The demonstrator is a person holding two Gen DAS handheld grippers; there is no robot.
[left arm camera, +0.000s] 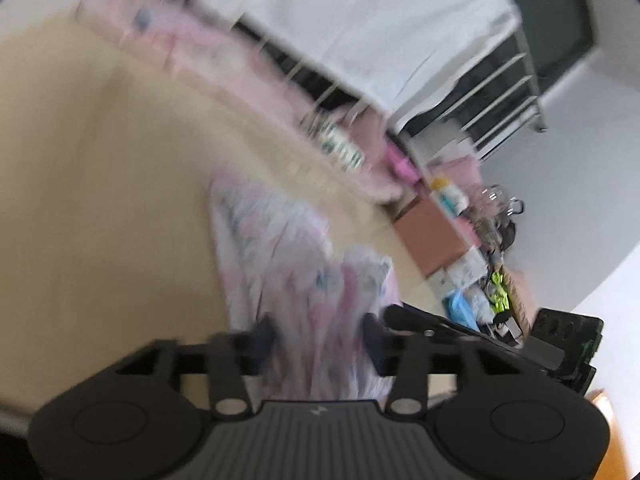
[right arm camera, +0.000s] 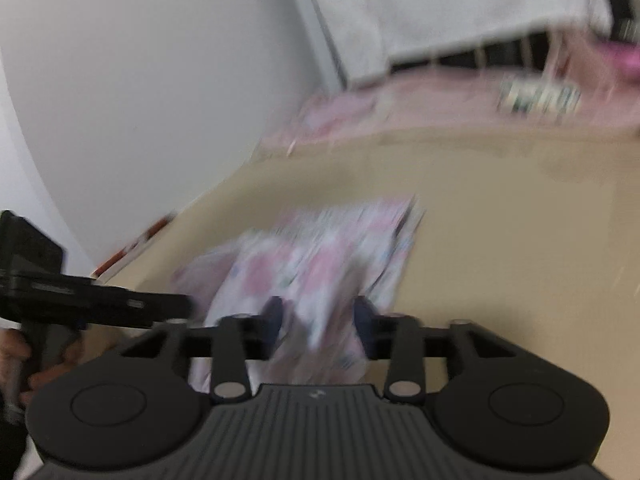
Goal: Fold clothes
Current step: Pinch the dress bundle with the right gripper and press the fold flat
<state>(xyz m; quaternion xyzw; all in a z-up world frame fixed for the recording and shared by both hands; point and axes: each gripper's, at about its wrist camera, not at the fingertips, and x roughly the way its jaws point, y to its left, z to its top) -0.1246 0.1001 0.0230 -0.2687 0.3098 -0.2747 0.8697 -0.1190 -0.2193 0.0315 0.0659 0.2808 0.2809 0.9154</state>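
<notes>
A pink and white patterned garment (left arm camera: 288, 256) lies on the beige tabletop (left arm camera: 100, 168) and runs in between the fingers of my left gripper (left arm camera: 320, 340). The jaws stand apart with cloth between them; blur hides whether they pinch it. In the right wrist view the same garment (right arm camera: 320, 256) lies bunched on the table and passes between the fingers of my right gripper (right arm camera: 318, 320), which also stand apart. The left gripper's body (right arm camera: 80, 300) shows at the left of the right wrist view. Both views are motion-blurred.
Pink cloth (left arm camera: 224, 64) lies along the table's far edge by a metal bed frame with a white sheet (left arm camera: 360, 28). A brown box (left arm camera: 432, 236) and cluttered small items (left arm camera: 480, 280) sit at the right. A white wall (right arm camera: 120, 80) stands at the left.
</notes>
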